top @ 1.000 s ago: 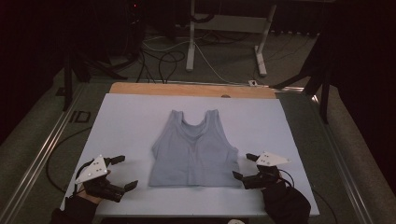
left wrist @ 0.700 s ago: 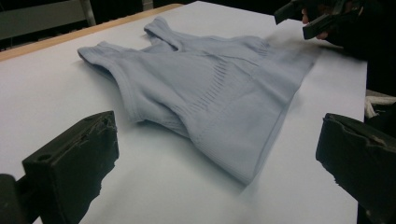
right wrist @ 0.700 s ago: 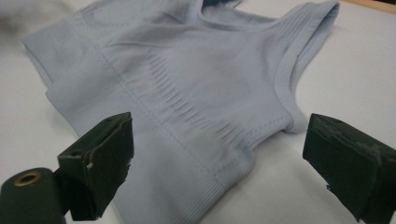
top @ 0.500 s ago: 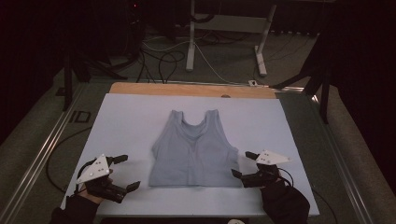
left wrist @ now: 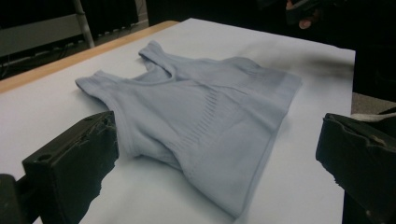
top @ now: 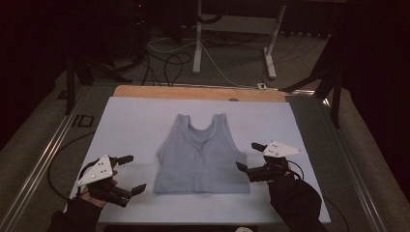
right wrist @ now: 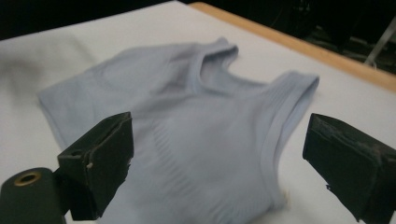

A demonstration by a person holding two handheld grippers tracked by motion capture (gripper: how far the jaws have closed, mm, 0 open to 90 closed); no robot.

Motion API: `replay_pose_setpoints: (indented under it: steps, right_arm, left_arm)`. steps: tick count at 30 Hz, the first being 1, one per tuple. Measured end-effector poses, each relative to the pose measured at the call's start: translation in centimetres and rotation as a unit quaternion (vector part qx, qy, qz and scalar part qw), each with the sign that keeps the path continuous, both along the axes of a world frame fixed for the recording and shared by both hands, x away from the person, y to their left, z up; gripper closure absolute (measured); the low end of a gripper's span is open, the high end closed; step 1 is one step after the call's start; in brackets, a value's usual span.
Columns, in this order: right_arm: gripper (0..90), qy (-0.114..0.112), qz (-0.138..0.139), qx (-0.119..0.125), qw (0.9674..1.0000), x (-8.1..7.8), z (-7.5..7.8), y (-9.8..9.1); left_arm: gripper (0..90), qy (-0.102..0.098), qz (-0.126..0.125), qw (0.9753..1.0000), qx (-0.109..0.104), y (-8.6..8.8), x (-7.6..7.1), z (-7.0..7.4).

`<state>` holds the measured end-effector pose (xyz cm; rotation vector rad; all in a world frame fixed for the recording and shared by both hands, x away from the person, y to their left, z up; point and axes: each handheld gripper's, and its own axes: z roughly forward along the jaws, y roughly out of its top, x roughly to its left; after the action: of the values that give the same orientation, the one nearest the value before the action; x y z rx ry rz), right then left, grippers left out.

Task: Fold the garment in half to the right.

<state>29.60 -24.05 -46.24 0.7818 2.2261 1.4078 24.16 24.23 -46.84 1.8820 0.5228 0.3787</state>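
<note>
A light blue sleeveless top lies flat in the middle of the white sheet, straps toward the far end. My left gripper is open near the front left, a short gap from the top's lower left corner. In the left gripper view its jaws stand wide apart with the top between and beyond them. My right gripper is open at the top's right edge, jaws pointing at it. Its own view shows the top close ahead of the spread gripper.
The sheet covers a table with a wooden strip along the far edge. Metal rails run down both sides. Cables and a white stand are on the floor beyond. The other hand shows far off in the left gripper view.
My right gripper has moved a little away from the front edge, along the top's right side. The left gripper has barely shifted. The top lies as before.
</note>
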Motion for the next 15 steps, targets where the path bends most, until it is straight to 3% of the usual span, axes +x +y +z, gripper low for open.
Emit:
replay_pose_setpoints:
  steps: [7,15]
  right_arm:
    - [8.9,-0.02,0.017,-0.005,0.9996,1.7,1.8,1.6]
    - [8.9,-0.035,0.035,-0.01,0.9987,3.6,2.8,3.6]
  left_arm:
    - [0.2,0.004,-0.005,1.0,0.004,-0.6,0.2,0.5]
    - [0.2,0.007,-0.007,0.9999,0.01,-1.2,0.2,1.0]
